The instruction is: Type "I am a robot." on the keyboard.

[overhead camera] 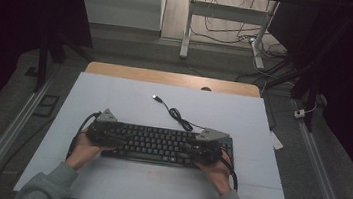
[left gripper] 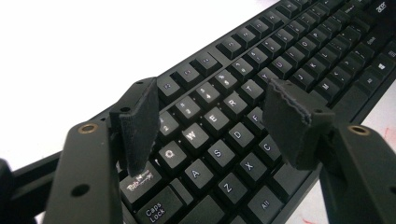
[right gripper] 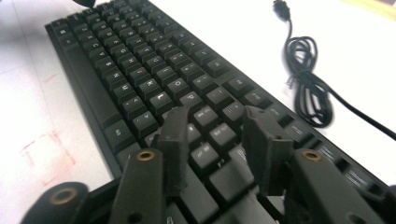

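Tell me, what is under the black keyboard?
The keyboard lies flat on the white table. A bare white top shows all around it, with faint red marks beside it. The part right beneath the keyboard is covered, so nothing there can be seen.

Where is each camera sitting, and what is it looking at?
High view: above the person's side, looking forward and down on the table; both forearms, the left gripper and right gripper over the keyboard.
Left gripper view: rides the left gripper, looking along its two black fingers at the Q-W-E keys.
Right gripper view: rides the right gripper, looking along its fingers across the keys; coiled cable beside.
All three views share the keyboard; the high and right gripper views share the cable.
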